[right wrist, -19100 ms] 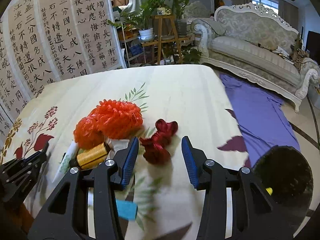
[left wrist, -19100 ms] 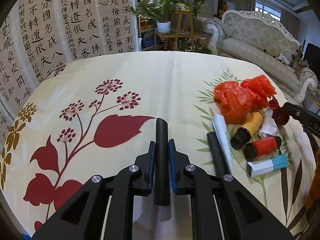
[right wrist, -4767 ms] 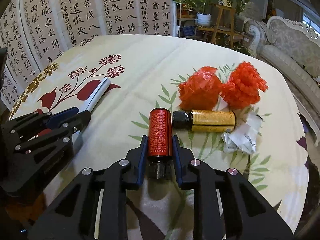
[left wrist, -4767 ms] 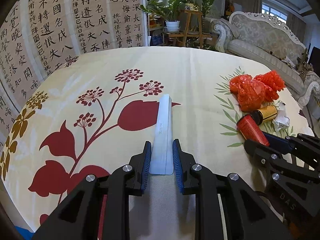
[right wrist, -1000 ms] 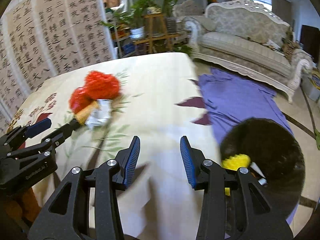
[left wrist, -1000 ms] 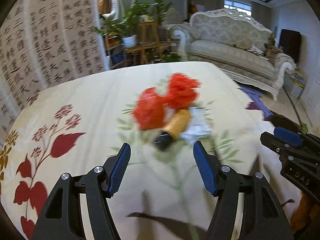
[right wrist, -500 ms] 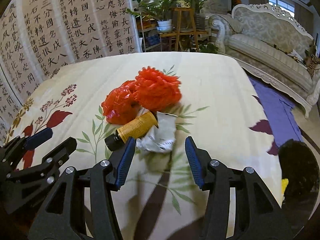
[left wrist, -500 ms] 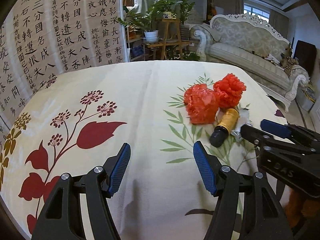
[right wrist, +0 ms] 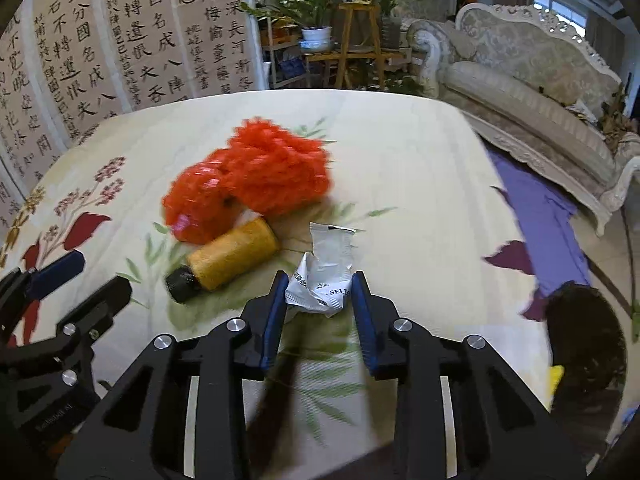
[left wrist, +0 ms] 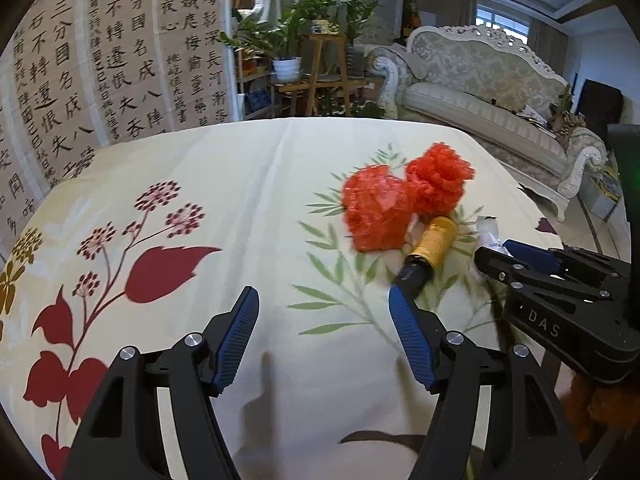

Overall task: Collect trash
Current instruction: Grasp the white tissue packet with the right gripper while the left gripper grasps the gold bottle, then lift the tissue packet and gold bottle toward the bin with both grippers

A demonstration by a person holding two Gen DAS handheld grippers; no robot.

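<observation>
since a second ago the right gripper (right wrist: pixel 320 284) swung from the bin (right wrist: pixel 586 340) back over the table; its jaws are closing around the crumpled white wrapper (right wrist: pixel 322 276). left gripper (left wrist: pixel 320 312) gapes empty. next: clamp, lift, carry binward.

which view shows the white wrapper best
The right wrist view: the crumpled wrapper lies close up between the closing fingers of the right claw, print legible. The left wrist view shows only a small white scrap beyond the gold bottle, partly hidden by the right claw.
</observation>
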